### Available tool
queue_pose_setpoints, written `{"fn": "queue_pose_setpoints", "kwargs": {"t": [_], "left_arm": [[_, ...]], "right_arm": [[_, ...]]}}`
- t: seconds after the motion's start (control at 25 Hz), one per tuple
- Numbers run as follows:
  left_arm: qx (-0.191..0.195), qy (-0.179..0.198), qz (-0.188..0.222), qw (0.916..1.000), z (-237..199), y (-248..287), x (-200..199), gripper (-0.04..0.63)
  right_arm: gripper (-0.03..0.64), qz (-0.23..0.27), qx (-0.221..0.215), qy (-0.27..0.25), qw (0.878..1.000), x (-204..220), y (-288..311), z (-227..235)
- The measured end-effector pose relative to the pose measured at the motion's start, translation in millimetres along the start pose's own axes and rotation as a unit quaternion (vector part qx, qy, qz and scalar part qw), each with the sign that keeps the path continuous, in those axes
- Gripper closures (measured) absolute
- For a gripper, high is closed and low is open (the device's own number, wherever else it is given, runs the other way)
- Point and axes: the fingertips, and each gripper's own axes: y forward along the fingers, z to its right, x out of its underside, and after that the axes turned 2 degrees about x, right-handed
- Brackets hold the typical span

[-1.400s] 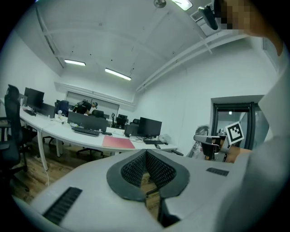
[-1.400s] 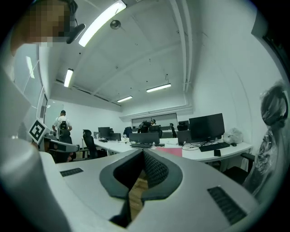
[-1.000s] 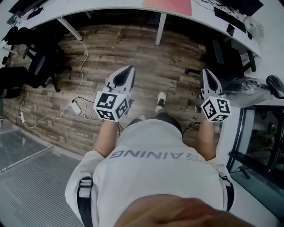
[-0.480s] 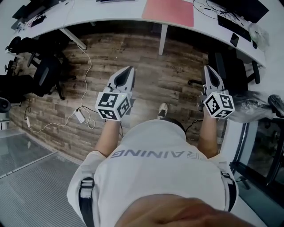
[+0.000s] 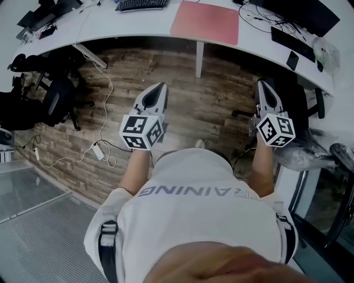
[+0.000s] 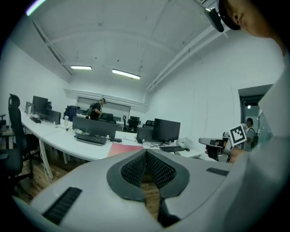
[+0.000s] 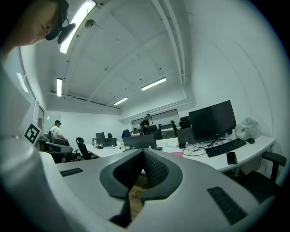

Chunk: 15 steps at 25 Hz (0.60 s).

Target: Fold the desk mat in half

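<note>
**A:** Where is the mat?

**B:** The mat [image 5: 204,22] is pink and lies flat and unfolded on the white desk [image 5: 110,25], at the far edge of the head view, with a desk leg below it. Both grippers are held out over the wood floor [image 5: 215,99], well apart from it.

**A:** And the jaws?

**B:** The left gripper [image 6: 146,153] has its ribbed pads pressed together at the tips with nothing between them. Only floor shows through the gap lower down. The right gripper [image 7: 143,152] is the same, pads together and empty.

**A:** Any writing?

**B:** The shirt [image 5: 193,221] has grey capitals across it, upside down to the head camera. "RAINING" is what shows. The cube [image 5: 141,131] on each gripper carries black-and-white square markers, which are patterns, not letters. No brand is legible on the monitor [image 7: 212,120] or anywhere on the desk.

**A:** What sits beside the mat?

**B:** A black keyboard [image 5: 141,4] lies to its left, apart from it. To its right are loose cables, then a second keyboard [image 7: 226,147]. A dark phone [image 7: 231,157] lies near the desk's front edge, its screen blank.

**A:** Does either gripper view catch the mat?

**B:** Both do. In the left gripper view it is a pink patch just left of the jaw tips. In the right gripper view it is only a thin pink sliver right of the jaw tips.
</note>
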Motion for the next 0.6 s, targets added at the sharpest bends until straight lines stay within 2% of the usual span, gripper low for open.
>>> {"fn": "queue_pose_setpoints", "kwargs": {"t": [0.28, 0.48, 0.6], "left_arm": [[0.013, 0.003, -0.017, 0.9998, 13.6, 55.4, 3.0, 0.568], [0.013, -0.007, -0.021, 0.9997, 2.2, 81.7, 5.1, 0.568], [0.02, -0.019, -0.027, 0.9993, -12.3, 100.7, 9.2, 0.568]], "right_arm": [[0.594, -0.01, 0.006, 0.008, 1.0, 4.5, 28.8, 48.7], [0.594, -0.03, 0.005, 0.009, 1.0, 13.2, 55.7, 58.0], [0.594, -0.045, 0.005, -0.017, 0.999, 15.9, 76.1, 56.8]]}}
